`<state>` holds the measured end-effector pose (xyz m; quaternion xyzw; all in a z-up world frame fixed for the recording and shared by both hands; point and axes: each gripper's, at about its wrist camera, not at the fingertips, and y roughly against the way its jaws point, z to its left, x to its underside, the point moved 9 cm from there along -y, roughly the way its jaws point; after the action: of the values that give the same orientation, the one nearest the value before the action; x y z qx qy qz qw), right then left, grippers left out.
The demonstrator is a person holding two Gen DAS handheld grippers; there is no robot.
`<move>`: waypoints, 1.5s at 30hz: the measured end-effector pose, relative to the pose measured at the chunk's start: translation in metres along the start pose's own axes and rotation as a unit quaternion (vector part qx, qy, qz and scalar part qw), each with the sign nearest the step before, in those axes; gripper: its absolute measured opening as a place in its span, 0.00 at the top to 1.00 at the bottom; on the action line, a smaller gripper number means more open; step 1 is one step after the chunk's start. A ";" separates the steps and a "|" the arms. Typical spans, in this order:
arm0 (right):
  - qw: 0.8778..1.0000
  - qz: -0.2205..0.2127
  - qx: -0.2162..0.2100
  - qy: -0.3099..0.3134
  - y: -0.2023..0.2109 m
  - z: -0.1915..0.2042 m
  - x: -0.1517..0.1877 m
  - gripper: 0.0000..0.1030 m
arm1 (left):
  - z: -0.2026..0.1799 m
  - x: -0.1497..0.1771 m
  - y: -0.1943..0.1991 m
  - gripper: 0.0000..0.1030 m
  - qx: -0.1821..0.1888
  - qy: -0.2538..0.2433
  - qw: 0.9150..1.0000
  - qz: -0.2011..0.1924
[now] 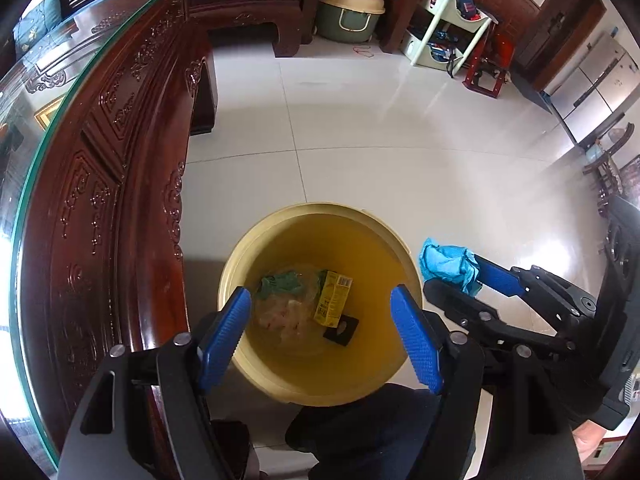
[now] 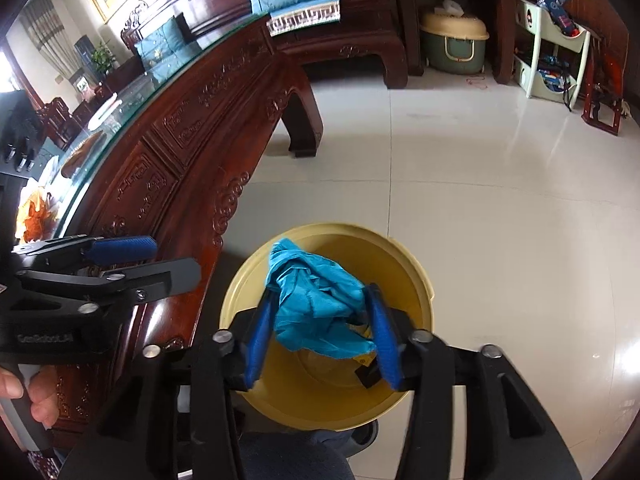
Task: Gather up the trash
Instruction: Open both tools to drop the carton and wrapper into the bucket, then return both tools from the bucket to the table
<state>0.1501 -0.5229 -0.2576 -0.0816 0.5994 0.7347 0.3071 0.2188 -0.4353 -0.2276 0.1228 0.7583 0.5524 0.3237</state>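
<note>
Little print here can be read. The black body of the left gripper (image 2: pixel 120 258) carries a pale embossed brand word, too blurred to spell out. The yellow carton (image 1: pixel 333 298) in the bin (image 1: pixel 320 394) shows a barcode panel and small print, all illegible.

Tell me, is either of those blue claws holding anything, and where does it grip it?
The right gripper has the crumpled blue wad between its fingers, by its middle, over the yellow bin; whether they still press it cannot be told. The left gripper is open and empty.
</note>
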 end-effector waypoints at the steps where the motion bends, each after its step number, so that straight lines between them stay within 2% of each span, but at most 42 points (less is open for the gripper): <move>1: 1.000 0.002 -0.001 0.003 -0.002 0.002 0.000 0.42 | 0.001 0.000 0.000 0.30 -0.001 0.000 1.000 0.001; 3: 1.000 0.005 -0.003 0.006 -0.005 0.004 0.002 0.37 | 0.003 0.001 0.000 0.30 -0.003 -0.001 1.000 0.002; 12: 1.000 0.003 0.000 0.005 0.000 0.009 0.003 0.37 | 0.011 0.003 0.006 0.30 0.007 0.011 1.000 -0.004; 16: 1.000 -0.016 0.013 0.012 0.014 0.016 0.001 0.36 | 0.016 0.005 0.017 0.30 0.012 0.016 1.000 -0.014; 20: 0.998 -0.054 0.022 0.028 0.038 0.035 -0.006 0.27 | 0.028 0.012 0.045 0.30 0.010 0.023 0.999 -0.043; 24: 0.994 -0.089 0.017 0.055 0.061 0.067 -0.012 0.18 | 0.053 0.025 0.085 0.25 -0.009 0.037 0.996 -0.087; 30: 0.988 -0.117 -0.002 0.104 0.082 0.131 -0.012 0.14 | 0.114 0.059 0.156 0.21 -0.059 0.074 0.983 -0.156; 32: 0.985 -0.126 -0.006 0.117 0.088 0.153 -0.011 0.11 | 0.136 0.072 0.176 0.10 -0.074 0.093 0.978 -0.172; 33: 0.984 -0.130 -0.010 0.123 0.090 0.162 -0.012 0.10 | 0.148 0.080 0.186 0.09 -0.081 0.103 0.975 -0.182; 36: 0.979 -0.145 -0.021 0.140 0.098 0.196 -0.011 0.08 | 0.177 0.101 0.208 0.04 -0.096 0.130 0.967 -0.196; 41: 0.976 -0.145 -0.058 0.153 0.100 0.251 -0.005 0.08 | 0.230 0.137 0.235 0.04 -0.143 0.167 0.952 -0.212; 45: 0.966 -0.143 -0.056 0.207 0.094 0.296 0.000 0.08 | 0.270 0.156 0.246 0.04 -0.170 0.200 0.940 -0.217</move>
<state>0.1720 -0.2562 -0.0996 -0.3337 0.5894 0.6829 0.2736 0.2275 -0.0575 -0.1058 -0.2145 0.7107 0.6024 0.2933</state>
